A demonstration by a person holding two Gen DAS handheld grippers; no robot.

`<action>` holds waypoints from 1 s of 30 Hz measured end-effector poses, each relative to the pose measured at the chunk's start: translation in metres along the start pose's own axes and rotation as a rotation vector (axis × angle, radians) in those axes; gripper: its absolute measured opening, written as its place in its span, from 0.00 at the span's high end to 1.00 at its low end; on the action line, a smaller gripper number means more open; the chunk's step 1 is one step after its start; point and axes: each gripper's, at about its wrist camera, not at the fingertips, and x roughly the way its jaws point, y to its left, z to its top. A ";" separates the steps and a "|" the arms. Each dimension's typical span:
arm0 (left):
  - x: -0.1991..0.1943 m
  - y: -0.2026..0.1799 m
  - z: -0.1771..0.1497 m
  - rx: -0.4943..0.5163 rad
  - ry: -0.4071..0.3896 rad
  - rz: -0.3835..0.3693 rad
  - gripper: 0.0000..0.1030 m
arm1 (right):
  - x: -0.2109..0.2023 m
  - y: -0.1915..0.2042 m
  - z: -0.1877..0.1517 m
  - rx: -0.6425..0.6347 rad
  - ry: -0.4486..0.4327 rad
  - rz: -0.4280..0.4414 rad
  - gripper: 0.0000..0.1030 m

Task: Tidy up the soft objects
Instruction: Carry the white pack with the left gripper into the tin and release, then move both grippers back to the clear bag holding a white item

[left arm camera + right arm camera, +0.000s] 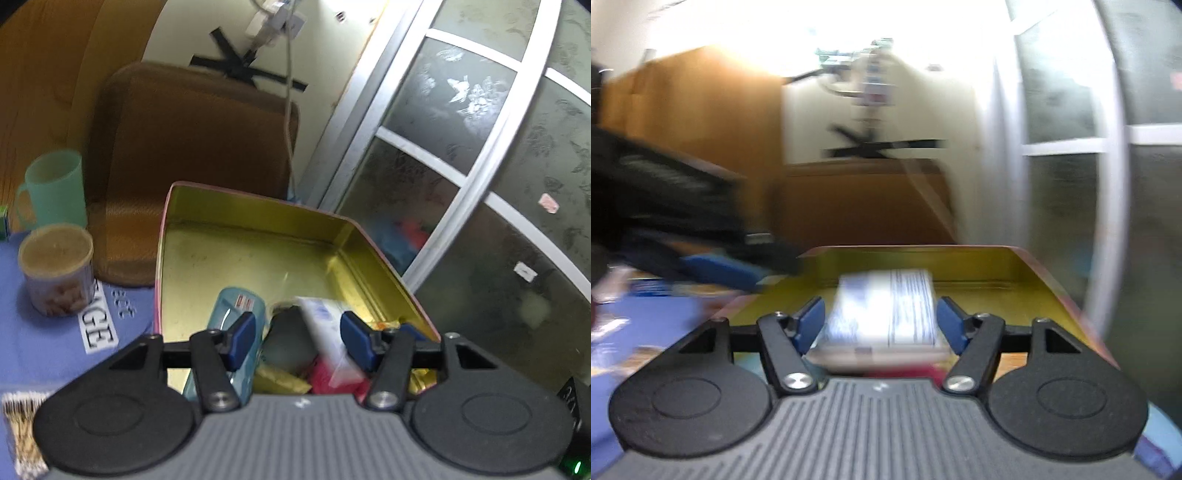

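A gold-lined tin (240,258) with pink outer walls lies open on the blue cloth. At its near end are a blue packet (236,306), a dark object (288,339), a white pack (325,325), red and gold packets. My left gripper (297,338) hovers over these with its blue pads apart and nothing pressed between them. In the right wrist view my right gripper (881,323) is over the same tin (979,266), its pads against the sides of a white tissue pack (886,306). A blurred blue pad (716,269) of the left gripper shows at the left.
A green mug (55,188) and a round tub (55,266) with a brown lid stand left of the tin on the blue cloth (44,347). A brown cushion (192,147) leans behind. A white-framed frosted glass door (461,147) runs along the right. A cable (288,110) hangs down.
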 end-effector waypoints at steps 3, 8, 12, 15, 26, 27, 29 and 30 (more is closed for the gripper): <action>0.004 0.002 -0.007 0.018 0.015 0.059 0.49 | -0.001 -0.023 -0.004 0.100 -0.002 0.006 0.33; -0.008 0.007 -0.019 0.035 0.012 0.103 0.46 | -0.010 -0.027 -0.004 0.138 -0.019 0.006 0.33; -0.038 0.022 -0.029 0.046 -0.029 0.141 0.44 | -0.023 -0.017 0.001 0.147 -0.039 0.061 0.34; -0.069 0.051 -0.041 0.002 -0.057 0.183 0.43 | -0.029 0.003 0.005 0.123 -0.039 0.130 0.34; -0.208 0.219 -0.119 -0.250 -0.201 0.634 0.38 | -0.007 0.115 0.004 0.055 0.158 0.492 0.34; -0.217 0.232 -0.125 -0.280 -0.216 0.667 0.38 | -0.001 0.130 0.003 0.055 0.195 0.524 0.34; -0.235 0.257 -0.138 -0.348 -0.258 0.706 0.38 | 0.008 0.159 0.001 0.035 0.247 0.571 0.29; -0.242 0.266 -0.145 -0.403 -0.294 0.682 0.38 | 0.012 0.178 -0.001 0.017 0.271 0.592 0.23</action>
